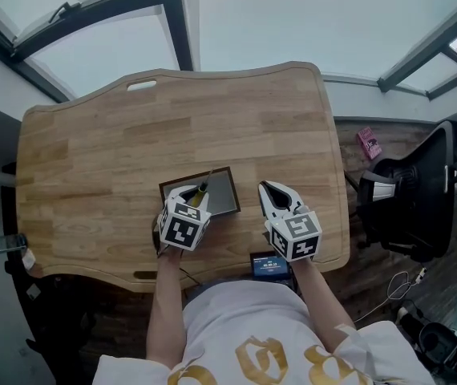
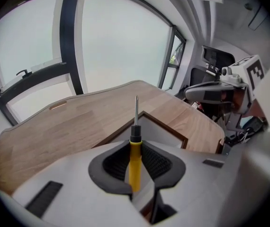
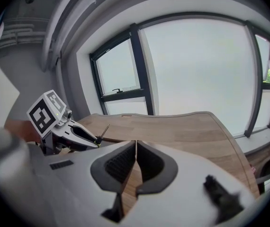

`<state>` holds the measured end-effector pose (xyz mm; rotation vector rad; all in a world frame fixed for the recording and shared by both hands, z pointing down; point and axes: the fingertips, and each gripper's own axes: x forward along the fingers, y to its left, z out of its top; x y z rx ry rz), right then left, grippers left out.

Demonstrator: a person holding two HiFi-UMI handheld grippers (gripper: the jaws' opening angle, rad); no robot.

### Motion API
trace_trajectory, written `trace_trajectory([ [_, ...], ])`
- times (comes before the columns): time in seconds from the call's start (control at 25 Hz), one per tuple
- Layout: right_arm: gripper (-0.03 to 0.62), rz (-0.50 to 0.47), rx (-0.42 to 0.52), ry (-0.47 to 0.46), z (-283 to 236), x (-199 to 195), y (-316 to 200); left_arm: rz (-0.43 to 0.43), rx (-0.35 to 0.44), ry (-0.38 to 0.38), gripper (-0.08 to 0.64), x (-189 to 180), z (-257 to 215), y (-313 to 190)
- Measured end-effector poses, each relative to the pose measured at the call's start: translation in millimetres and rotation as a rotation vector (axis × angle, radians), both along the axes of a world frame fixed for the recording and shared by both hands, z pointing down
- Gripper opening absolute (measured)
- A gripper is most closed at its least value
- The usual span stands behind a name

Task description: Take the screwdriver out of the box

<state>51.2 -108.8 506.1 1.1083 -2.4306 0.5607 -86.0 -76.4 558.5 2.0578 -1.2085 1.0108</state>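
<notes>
The left claw (image 1: 195, 196) pinches the screwdriver (image 2: 134, 150) by its yellow handle, tip upward, just above the box (image 1: 224, 192) on the tabletop (image 1: 132, 135). The right claw (image 3: 136, 145), pressed together and empty, hovers beside the box. On so narrow a grip, the handle might pivot or slip back in.

surface: wooden table (image 1: 116, 135) | on it: open box (image 1: 225, 196), near front edge

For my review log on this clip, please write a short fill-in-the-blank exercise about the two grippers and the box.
The left gripper is shut on the ____-handled, metal-shaft screwdriver.
The right gripper, jaws together, holds ____.
The shallow dark-framed box sits on the light ____ table.
Missing words: yellow; nothing; wooden.
</notes>
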Motion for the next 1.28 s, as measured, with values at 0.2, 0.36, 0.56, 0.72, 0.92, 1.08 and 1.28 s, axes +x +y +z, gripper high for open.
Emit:
trace_trajectory([
  [0.2, 0.032, 0.019, 0.018, 0.003, -5.5, 3.6, 3.0, -0.028, 0.044, 0.024, 0.081, 0.1, -7.7, 1.8],
  [0.36, 0.032, 0.035, 0.022, 0.004, -6.7, 7.6, 3.9, -0.09, 0.082, 0.093, 0.081, 0.4, -17.4, 0.4],
  [0.56, 0.032, 0.048, 0.036, 0.0, -11.6, 11.0, 6.8, -0.159, 0.193, 0.116, 0.081, -8.7, -38.0, -3.9],
  [0.72, 0.032, 0.054, 0.046, -0.001, -15.2, 11.7, 10.2, -0.21, 0.252, 0.155, 0.081, -15.7, -53.4, -6.2],
  [0.92, 0.032, 0.079, 0.046, -0.035, -21.3, 11.5, 15.4, -0.266, 0.28, 0.257, 0.081, -21.2, -66.0, 1.6],
  [1.08, 0.032, 0.094, 0.059, -0.047, -26.2, 12.5, 19.0, -0.284, 0.322, 0.282, 0.081, -25.2, -75.6, 9.0],
  [1.28, 0.032, 0.098, 0.141, -0.026, -43.5, 9.8, 22.3, -0.309, 0.41, 0.294, 0.081, -31.3, -95.1, 17.6],
])
